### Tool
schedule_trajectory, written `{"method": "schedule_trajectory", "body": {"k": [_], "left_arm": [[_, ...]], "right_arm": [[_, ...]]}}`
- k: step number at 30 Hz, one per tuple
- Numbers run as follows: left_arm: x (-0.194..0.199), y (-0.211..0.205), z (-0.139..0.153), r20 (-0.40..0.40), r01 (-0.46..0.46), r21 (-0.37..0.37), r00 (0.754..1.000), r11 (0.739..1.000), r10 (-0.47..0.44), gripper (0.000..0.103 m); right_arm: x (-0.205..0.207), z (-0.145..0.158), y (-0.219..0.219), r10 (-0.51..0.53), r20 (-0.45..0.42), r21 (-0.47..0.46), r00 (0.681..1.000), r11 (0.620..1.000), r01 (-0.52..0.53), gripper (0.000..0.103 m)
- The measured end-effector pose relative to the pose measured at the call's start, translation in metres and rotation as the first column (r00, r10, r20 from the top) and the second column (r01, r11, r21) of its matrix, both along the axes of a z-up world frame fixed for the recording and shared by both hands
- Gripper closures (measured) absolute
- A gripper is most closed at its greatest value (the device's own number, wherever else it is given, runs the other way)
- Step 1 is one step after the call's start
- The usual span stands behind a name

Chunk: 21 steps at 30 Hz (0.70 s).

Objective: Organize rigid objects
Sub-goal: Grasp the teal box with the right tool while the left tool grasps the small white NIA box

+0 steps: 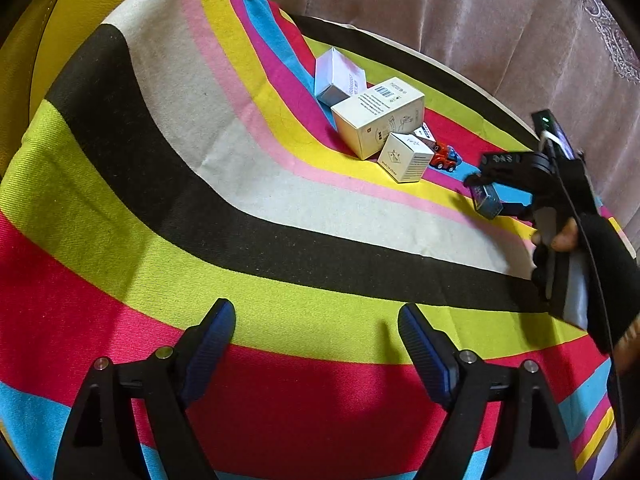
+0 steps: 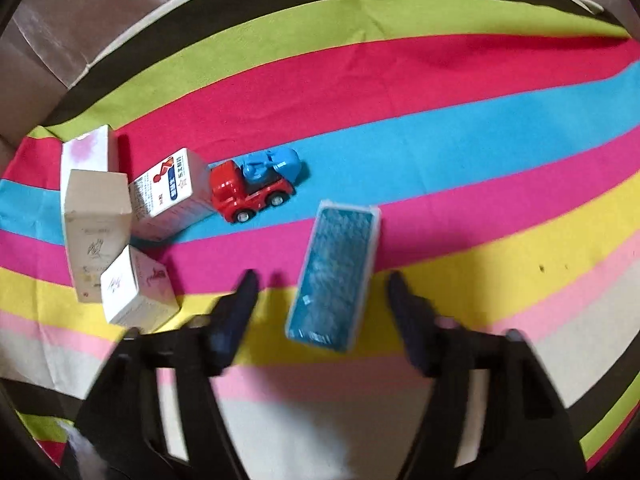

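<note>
L gripper (image 1: 316,320): jaws spread wide, nothing between pads, held low, pointing fwd. R gripper (image 2: 322,284): jaws wide apart, blurred in own cam, tips angled down. R hand (image 1: 560,236) wrapped round handle, behind the jaws.

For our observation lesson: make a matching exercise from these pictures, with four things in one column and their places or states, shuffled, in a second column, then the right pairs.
Things
1. toy truck
2. teal box
3. left gripper
4. small white cube box

Places or states
A. open, with nothing between its fingers
B. lies between the open fingers of the right gripper
C. on the blue stripe, beside the red-and-blue printed box
D. in front of the large white box

Pairs: 1-C, 2-B, 3-A, 4-D
</note>
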<state>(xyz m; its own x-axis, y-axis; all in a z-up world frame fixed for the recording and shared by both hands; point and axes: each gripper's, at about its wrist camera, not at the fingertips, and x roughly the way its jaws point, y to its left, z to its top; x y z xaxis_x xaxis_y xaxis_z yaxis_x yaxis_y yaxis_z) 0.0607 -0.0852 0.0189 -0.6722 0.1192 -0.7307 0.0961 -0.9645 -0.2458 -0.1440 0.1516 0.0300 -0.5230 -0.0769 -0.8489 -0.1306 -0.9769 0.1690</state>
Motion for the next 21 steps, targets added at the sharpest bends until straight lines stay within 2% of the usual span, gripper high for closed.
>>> {"method": "schedule_trajectory", "body": {"k": [2, 4, 5, 7, 10, 14, 17, 19, 21], "left_arm": [[0.000, -0.001, 0.000, -0.001, 0.003, 0.004, 1.000, 1.000, -0.003, 0.018], [-0.001, -0.002, 0.000, -0.002, 0.005, 0.005, 1.000, 1.000, -0.005, 0.018], [-0.001, -0.001, 0.000, -0.001, 0.004, 0.003, 1.000, 1.000, -0.004, 0.018], [-0.001, 0.000, 0.000, 0.000, 0.002, 0.000, 1.000, 1.000, -0.002, 0.018], [-0.002, 0.001, 0.000, 0.003, 0.003, -0.006, 1.000, 1.000, -0.003, 0.018], [-0.005, 0.006, 0.000, 0.019, 0.016, -0.041, 1.000, 0.999, -0.015, 0.016], [-0.012, 0.021, -0.001, 0.067, 0.028, -0.143, 0.998, 0.989, -0.019, 0.014], [-0.020, 0.038, -0.002, 0.121, 0.052, -0.240, 0.992, 0.969, -0.024, 0.014], [-0.033, 0.051, 0.000, 0.155, 0.098, -0.224, 0.986, 0.970, -0.064, 0.014]], "right_arm": [[-0.006, -0.001, -0.013, 0.032, 0.007, 0.086, 0.999, 0.996, -0.033, 0.029], [-0.002, -0.001, -0.022, 0.054, 0.027, 0.175, 0.998, 0.983, -0.058, 0.051], [0.005, 0.001, -0.023, 0.066, 0.028, 0.188, 0.997, 0.980, -0.070, 0.066], [0.022, 0.002, -0.019, 0.086, 0.034, 0.167, 0.996, 0.982, -0.090, 0.066], [0.060, 0.002, -0.007, 0.134, 0.013, 0.189, 0.991, 0.973, -0.134, 0.066], [0.107, 0.000, 0.006, 0.203, -0.057, 0.220, 0.977, 0.958, -0.186, 0.066], [0.110, 0.001, 0.021, 0.187, -0.078, 0.199, 0.979, 0.965, -0.168, 0.066], [0.105, -0.002, 0.026, 0.204, -0.106, 0.217, 0.973, 0.960, -0.178, 0.066], [0.108, -0.003, 0.026, 0.206, -0.117, 0.211, 0.971, 0.961, -0.179, 0.066]]}}
